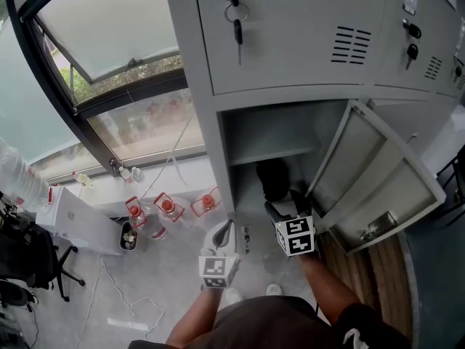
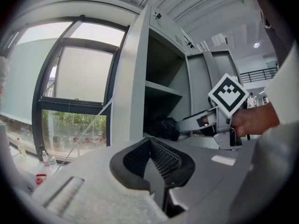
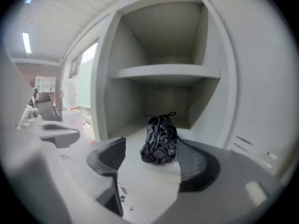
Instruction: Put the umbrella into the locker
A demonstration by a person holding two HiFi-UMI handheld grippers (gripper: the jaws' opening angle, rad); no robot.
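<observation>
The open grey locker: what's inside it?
A folded black umbrella lies on the floor of the grey metal locker, beneath a shelf. The floor directly behind the umbrella is covered from view.

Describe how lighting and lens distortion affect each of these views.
Head view: window glass glares bright, the locker interior lies in shadow, and the black umbrella shows little detail. Left gripper view: fisheye curves the locker's edges, corners vignetted black. Right gripper view: same curving, soft even light, umbrella's folds sharp.
</observation>
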